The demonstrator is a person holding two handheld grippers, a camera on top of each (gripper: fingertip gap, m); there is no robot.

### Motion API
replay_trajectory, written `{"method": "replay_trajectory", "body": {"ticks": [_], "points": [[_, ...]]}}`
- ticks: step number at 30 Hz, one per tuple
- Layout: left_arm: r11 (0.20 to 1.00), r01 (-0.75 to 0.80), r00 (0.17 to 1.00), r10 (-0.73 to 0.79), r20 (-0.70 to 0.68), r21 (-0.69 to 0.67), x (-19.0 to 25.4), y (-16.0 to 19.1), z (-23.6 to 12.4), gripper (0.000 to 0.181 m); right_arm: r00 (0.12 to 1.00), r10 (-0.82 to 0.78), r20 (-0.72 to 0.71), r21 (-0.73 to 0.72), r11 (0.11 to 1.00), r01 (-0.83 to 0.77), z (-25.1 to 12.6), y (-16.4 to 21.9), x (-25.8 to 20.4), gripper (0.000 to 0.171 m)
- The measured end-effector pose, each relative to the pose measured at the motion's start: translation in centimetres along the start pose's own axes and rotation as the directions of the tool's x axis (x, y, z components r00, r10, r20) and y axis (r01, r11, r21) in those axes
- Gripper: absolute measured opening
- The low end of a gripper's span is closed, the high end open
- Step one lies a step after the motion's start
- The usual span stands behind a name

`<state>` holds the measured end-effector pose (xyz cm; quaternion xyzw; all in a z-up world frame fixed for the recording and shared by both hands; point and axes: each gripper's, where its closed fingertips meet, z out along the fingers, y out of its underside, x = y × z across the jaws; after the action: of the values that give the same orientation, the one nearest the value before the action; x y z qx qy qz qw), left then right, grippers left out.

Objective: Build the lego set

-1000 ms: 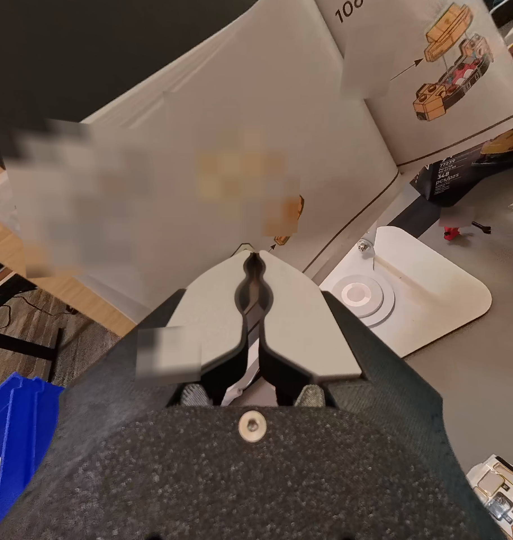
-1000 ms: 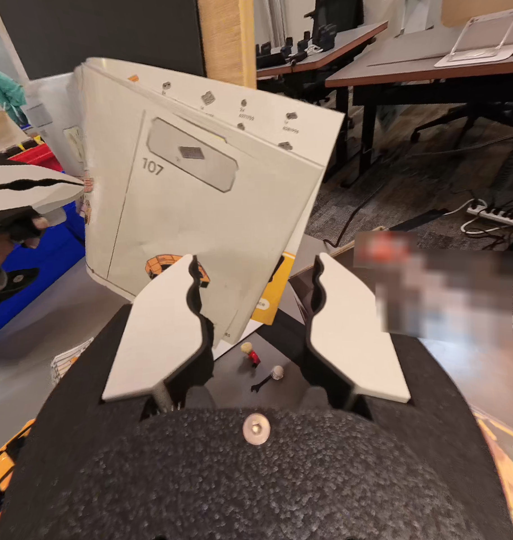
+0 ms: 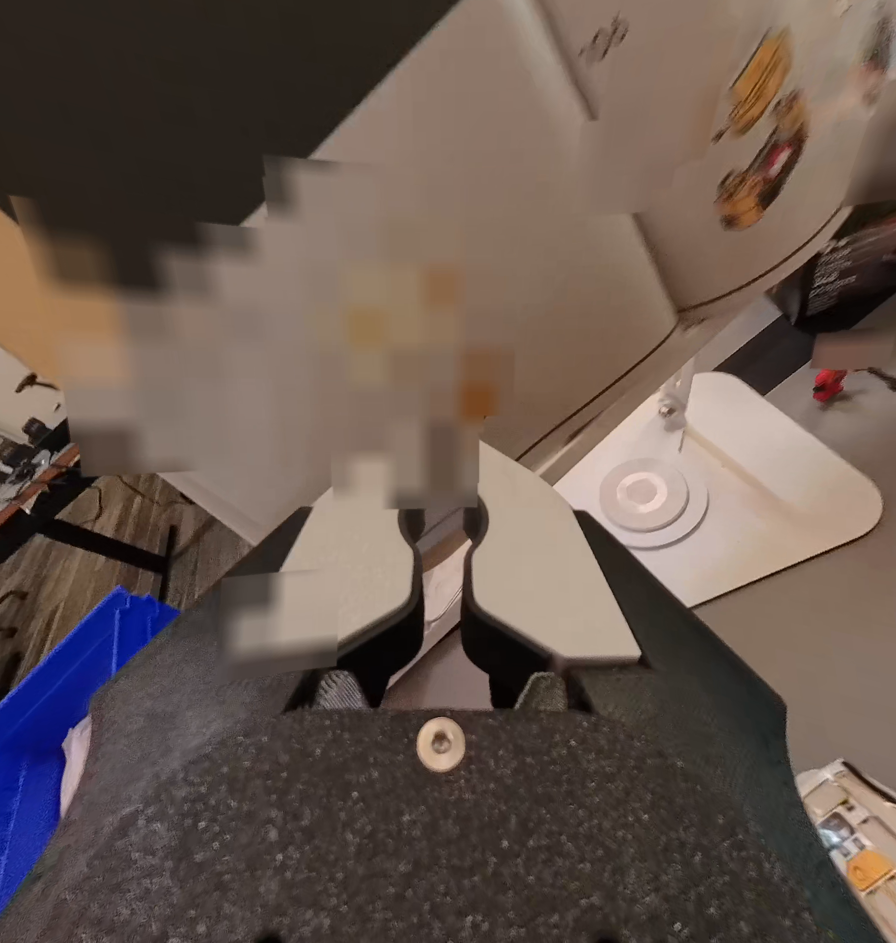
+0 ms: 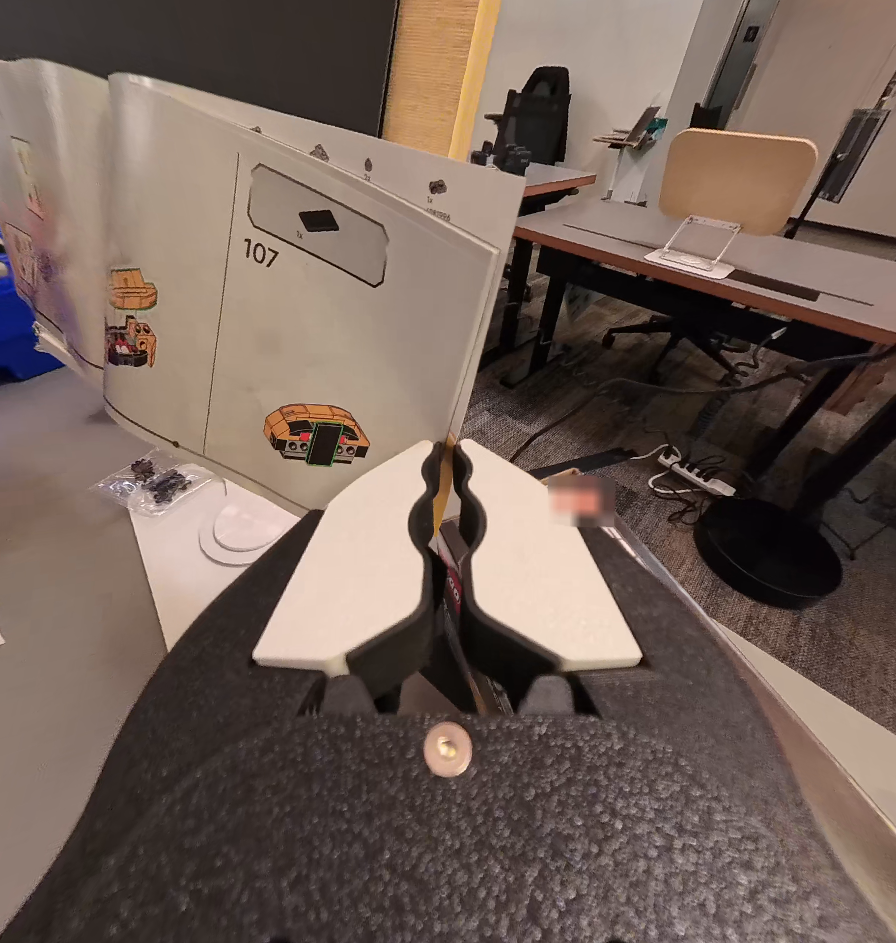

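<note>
The white instruction booklet (image 4: 333,316) stands open and curved on a white stand base (image 4: 180,551). My right gripper (image 4: 446,449) is shut on the lower outer edge of the booklet's right-hand pages. In the left wrist view the booklet (image 3: 512,178) fills the space ahead, partly under mosaic patches. My left gripper (image 3: 442,479) sits just below its bottom edge with the fingers a little apart and nothing between them. Its tips are hidden by a patch. A small red Lego figure piece (image 3: 826,385) lies on the grey table behind the stand base (image 3: 767,510).
A black Lego box (image 3: 869,270) lies behind the booklet. A clear bag of small black parts (image 4: 155,479) lies by the stand. A blue bin (image 3: 37,714) is at the left. A printed sheet (image 3: 869,842) lies near right. The table edge drops to carpet on the right (image 4: 742,638). Left tips to right tips: about 30 cm.
My left gripper has opened and let go of the page it held. My right gripper, open before, has moved to the booklet's right edge and shut on it.
</note>
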<state>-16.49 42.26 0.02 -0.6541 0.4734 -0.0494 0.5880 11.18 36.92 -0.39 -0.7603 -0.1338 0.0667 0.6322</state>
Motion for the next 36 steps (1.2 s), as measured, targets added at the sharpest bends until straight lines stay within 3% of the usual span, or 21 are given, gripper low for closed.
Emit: {"method": "replay_trajectory", "body": {"ticks": [5, 11, 16, 19, 22, 24, 28, 31, 36], "points": [[0.993, -0.018, 0.992, 0.032, -0.124, 0.115, 4.1, -4.4, 0.0, 0.009, 1.0, 0.004, 0.0, 0.0, 1.0, -0.004, 0.2, 0.1, 0.0, 0.005], [0.996, -0.045, 0.96, 0.065, -0.272, 0.082, 9.2, -6.4, 3.9, 0.009, 1.0, 0.004, -0.012, 0.005, 1.0, -0.004, 0.2, -0.3, 0.0, 0.005], [0.997, -0.065, 0.972, 0.071, -0.224, 0.032, 9.3, -6.8, 5.9, 0.0, 0.998, 0.013, -0.054, -0.008, 1.0, -0.014, -0.1, -0.5, 0.6, 0.011], [0.999, -0.047, 0.975, 0.048, -0.218, 0.011, 9.3, -6.7, 6.0, 0.0, 0.989, 0.035, -0.142, 0.023, 0.999, -0.032, -1.4, -1.2, 1.2, 0.03], [0.997, -0.074, 0.981, 0.072, -0.182, -0.007, 9.3, -6.7, 6.1, 0.0, 0.957, -0.065, -0.283, 0.112, 0.989, 0.1, -4.1, -3.8, -0.1, 0.031], [0.996, -0.085, 0.984, 0.083, -0.159, -0.01, 9.3, -6.7, 6.2, 0.0, 0.947, -0.216, -0.237, 0.134, 0.958, 0.252, -4.4, -4.8, -4.5, 0.013], [0.998, -0.065, 0.986, 0.062, -0.155, -0.013, 9.3, -6.7, 6.2, 0.0, 0.955, -0.296, 0.005, -0.037, 0.955, 0.296, 0.3, -1.1, -11.4, 0.016], [0.997, -0.072, 0.983, 0.072, -0.17, 0.002, 9.3, -6.7, 5.7, 0.0, 0.954, -0.3, -0.024, -0.144, 0.945, 0.293, 3.1, 1.5, -10.5, 0.013], [0.997, -0.065, 0.971, 0.075, -0.228, 0.05, 10.4, -6.5, 2.7, 0.007, 0.956, -0.285, -0.062, -0.104, 0.955, 0.278, 2.9, 1.1, -10.0, 0.009]]}}
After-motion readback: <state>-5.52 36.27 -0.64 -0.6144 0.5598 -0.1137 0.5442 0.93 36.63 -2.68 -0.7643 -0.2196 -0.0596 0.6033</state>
